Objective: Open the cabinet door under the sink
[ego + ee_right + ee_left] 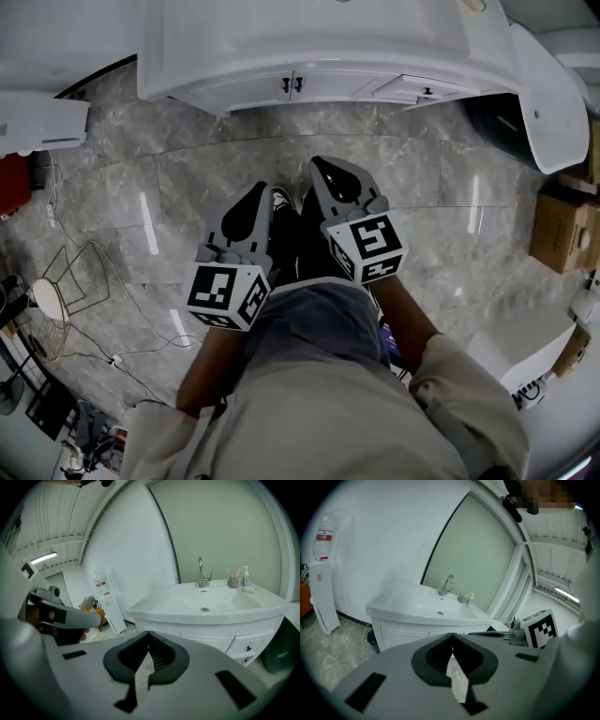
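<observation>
A: Head view: the left gripper (pixel 255 199) and right gripper (pixel 328 173) are held at the waist, well apart from the shut cabinet door (pixel 262 89). Its small handles (pixel 286 84) sit side by side.

B: Risk: the jaws could slip off so small a handle, or catch the drawer pull (pixel 427 92).

A: Left gripper view: jaws closed and empty. The sink (pixel 423 603) shows; the gripper's body hides the handles.

B: Right gripper view: jaws together on nothing. Only a drawer pull (pixel 248 649) shows.

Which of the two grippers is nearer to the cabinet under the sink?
The right gripper: in the head view its tip reaches farther toward the cabinet than the left gripper.
</observation>
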{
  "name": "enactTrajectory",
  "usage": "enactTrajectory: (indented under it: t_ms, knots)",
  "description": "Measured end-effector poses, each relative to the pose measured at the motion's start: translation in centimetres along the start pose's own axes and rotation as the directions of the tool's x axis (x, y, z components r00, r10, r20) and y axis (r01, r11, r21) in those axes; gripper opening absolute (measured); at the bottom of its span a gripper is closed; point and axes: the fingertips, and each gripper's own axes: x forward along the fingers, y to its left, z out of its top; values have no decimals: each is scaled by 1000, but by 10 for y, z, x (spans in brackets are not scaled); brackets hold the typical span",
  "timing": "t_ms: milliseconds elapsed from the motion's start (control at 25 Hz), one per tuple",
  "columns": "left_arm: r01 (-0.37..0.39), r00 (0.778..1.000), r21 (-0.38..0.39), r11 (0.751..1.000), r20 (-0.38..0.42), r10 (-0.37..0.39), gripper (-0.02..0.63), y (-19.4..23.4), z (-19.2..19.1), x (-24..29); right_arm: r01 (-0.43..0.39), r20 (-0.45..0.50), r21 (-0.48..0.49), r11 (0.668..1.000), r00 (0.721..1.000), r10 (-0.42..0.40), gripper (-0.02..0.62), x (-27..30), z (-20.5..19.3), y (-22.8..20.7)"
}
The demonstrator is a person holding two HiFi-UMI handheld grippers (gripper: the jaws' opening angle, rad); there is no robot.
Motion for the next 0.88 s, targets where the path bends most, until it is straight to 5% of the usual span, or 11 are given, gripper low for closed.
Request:
enactTrajectory:
  t_ms: [480,880]
  knots:
    - [-23,998,-44,999,-64,20,0,36,-32,29,49,-34,25,998,998,-48,9,55,-35,-35]
    - [13,998,-177,984,-60,-24,0,55,-40,53,53,-74,9,999,996,-52,9,96,-53,-64]
